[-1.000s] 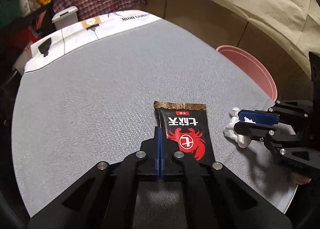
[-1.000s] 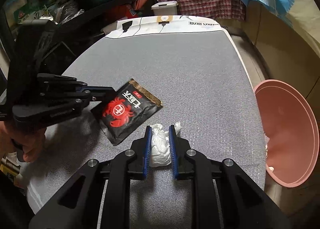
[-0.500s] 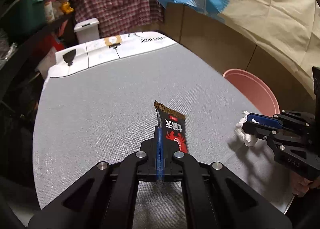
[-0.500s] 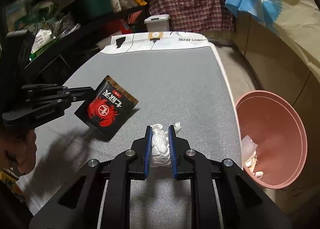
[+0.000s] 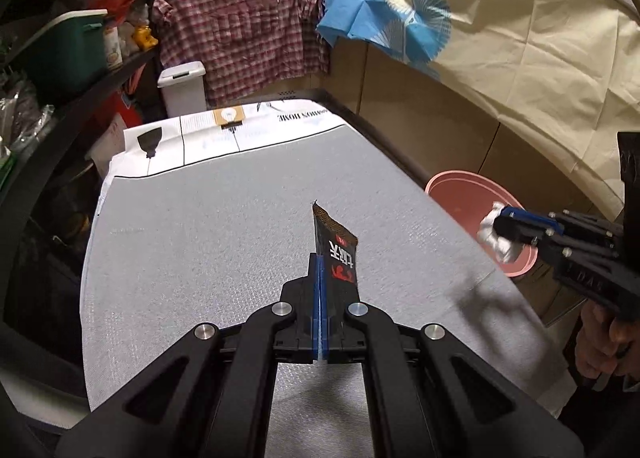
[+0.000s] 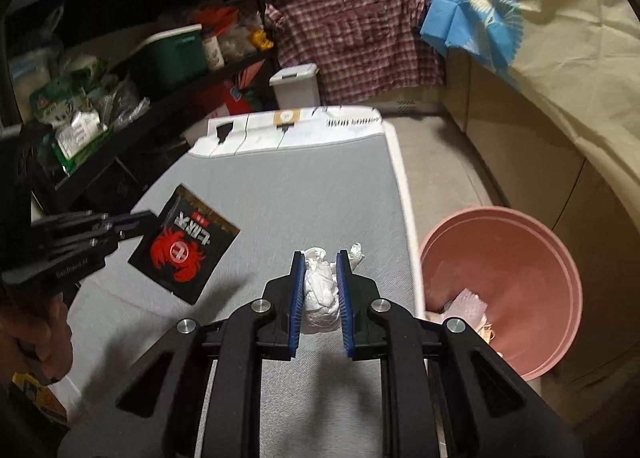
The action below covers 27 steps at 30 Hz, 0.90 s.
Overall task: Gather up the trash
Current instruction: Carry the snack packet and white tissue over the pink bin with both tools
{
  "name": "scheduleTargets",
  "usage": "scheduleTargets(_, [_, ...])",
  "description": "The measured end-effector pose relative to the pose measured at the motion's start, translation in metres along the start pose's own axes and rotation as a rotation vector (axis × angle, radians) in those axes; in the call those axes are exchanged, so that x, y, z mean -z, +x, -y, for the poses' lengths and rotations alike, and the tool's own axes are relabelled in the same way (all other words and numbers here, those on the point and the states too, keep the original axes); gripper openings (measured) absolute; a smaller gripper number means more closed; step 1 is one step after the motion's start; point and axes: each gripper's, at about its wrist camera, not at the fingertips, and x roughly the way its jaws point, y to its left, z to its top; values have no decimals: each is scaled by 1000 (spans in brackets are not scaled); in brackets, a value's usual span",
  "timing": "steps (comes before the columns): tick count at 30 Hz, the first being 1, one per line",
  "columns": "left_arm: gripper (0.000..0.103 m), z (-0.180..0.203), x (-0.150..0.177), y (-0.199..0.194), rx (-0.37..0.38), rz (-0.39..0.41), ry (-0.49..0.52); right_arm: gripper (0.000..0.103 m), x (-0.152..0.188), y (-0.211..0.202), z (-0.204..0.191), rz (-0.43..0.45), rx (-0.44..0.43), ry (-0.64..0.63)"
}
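With our left hand-held gripper pinching the wrapper and our right hand-held gripper clamping the tissue, we should release only above the bucket to its right.

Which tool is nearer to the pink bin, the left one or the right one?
Right. The right tool, holding the white tissue, is beside the pink bin; the left tool, holding the black wrapper, is farther over the table.

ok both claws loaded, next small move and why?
Probably carry the right claw sideways over the pink bin first: its tissue wad is clamped and off the table, the bin is right beside it. The left claw, holding the black wrapper, sits farther away.
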Motion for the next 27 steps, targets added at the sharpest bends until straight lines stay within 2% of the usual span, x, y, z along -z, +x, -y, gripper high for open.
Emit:
scheduleTargets(13, [0,18,-10,-27,6,59,-13,16,-46,-60,33,60,-23,-18])
scheduleTargets(16, [0,24,-12,-28,11,65,-17,16,-52,-73,53,73,11,-29])
scheduleTargets(20, [0,35,-13,-31,17,69,-33,16,-55,-78,91,79,49,33])
scheduleTargets(24, [0,50,-16,-28,14,61,-25,17,-49,-73,121,91,115,76])
scheduleTargets(27, [0,62,-20,-25,18,60,-7,17,-40,-66,140,77,117,128])
